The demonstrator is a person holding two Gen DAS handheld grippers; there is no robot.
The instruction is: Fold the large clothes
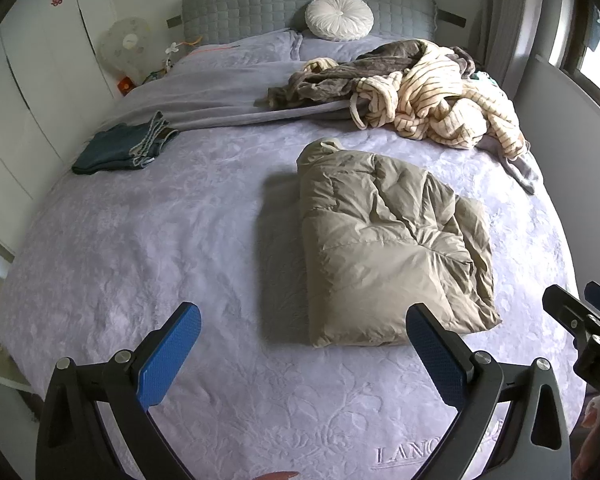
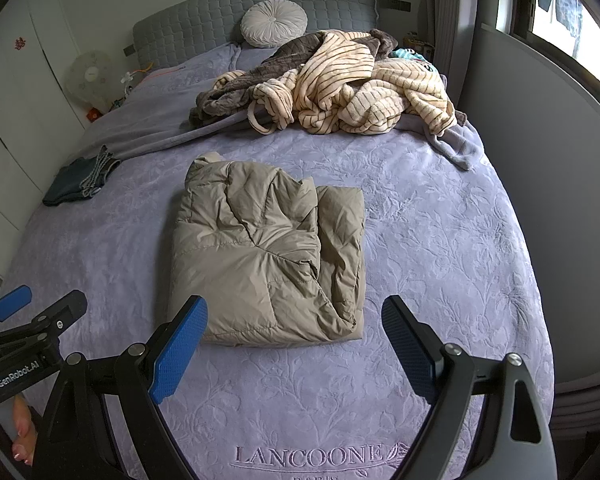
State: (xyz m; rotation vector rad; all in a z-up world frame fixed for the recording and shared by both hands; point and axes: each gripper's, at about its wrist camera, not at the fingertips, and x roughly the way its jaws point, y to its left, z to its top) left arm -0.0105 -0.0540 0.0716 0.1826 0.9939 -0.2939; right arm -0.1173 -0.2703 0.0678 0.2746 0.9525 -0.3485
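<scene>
Right wrist view: folded khaki jacket [image 2: 266, 256] on lavender bedspread [image 2: 440, 240].

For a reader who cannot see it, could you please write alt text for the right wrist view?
A folded khaki puffer jacket lies on a lilac embossed bedspread, just beyond the open blue-padded right gripper. Behind it sits a heap of cream striped and brown fleece robes; folded dark jeans lie left.

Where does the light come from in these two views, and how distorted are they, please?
Left wrist view: jacket shadow falls left, so daylight comes from the right; bed edges bow. Right wrist view: window is blown out; the same fisheye curvature, focus sharp.
</scene>
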